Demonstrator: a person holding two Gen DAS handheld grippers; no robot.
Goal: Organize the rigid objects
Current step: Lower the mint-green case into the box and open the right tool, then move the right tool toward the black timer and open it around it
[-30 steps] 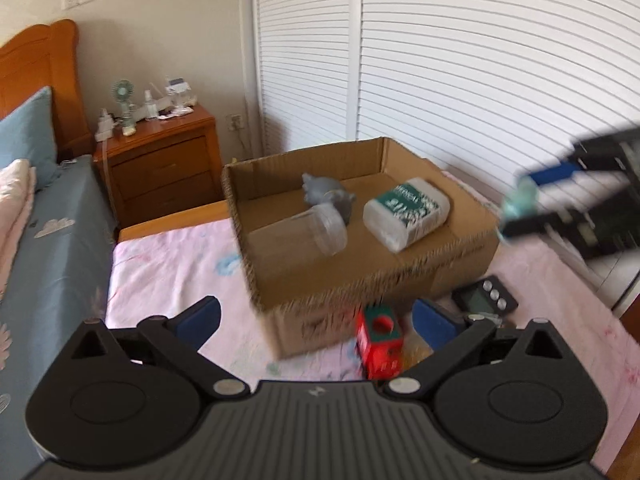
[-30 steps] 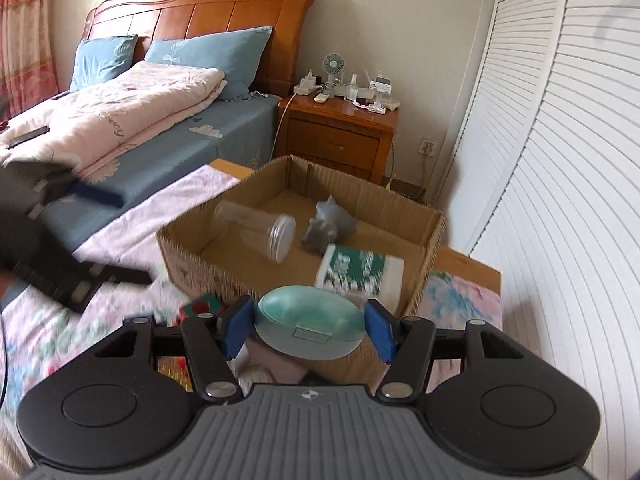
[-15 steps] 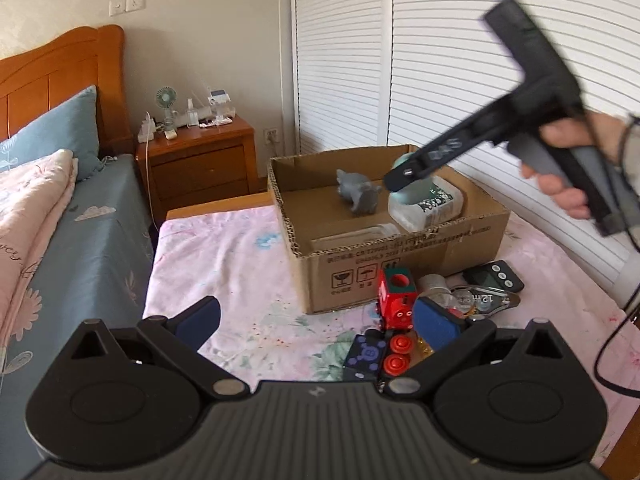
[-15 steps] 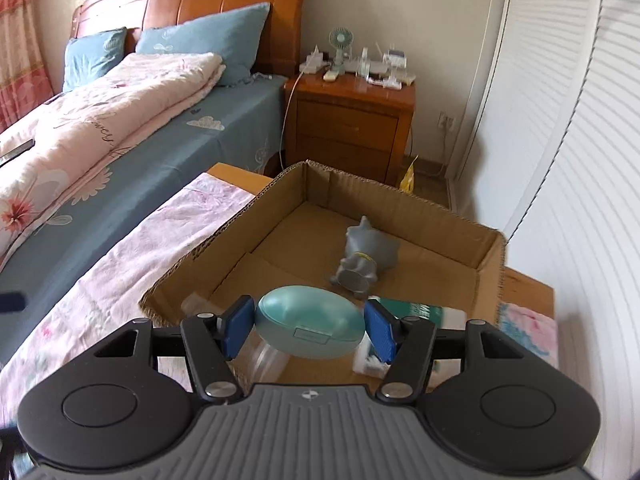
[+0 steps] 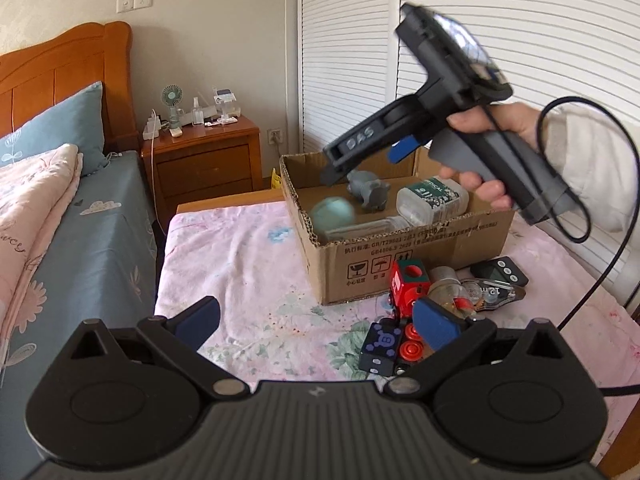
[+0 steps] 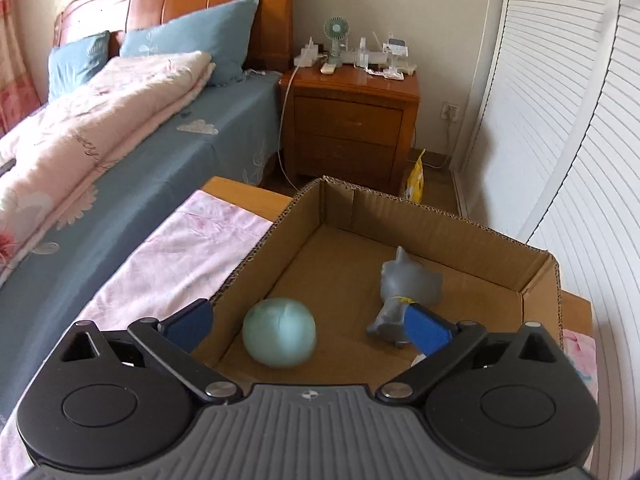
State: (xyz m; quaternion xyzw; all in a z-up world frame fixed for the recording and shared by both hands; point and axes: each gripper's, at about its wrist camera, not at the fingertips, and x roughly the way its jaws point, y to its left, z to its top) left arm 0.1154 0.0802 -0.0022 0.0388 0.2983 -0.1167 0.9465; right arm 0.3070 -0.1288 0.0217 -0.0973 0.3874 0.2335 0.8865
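Teal case point(image 6: 279, 332) in box point(image 6: 436, 216), clear of walls; both grippers' fingers wide apart, empty.

A pale green oval case point(image 6: 279, 332), blurred, sits inside the open cardboard box point(image 6: 436, 212) near its front left corner. Beside it in the box stand a grey animal figure point(image 6: 408, 284) and, at the right side, a lying white jar point(image 5: 432, 200). A red toy train point(image 5: 408, 288) lies outside the box's front wall.
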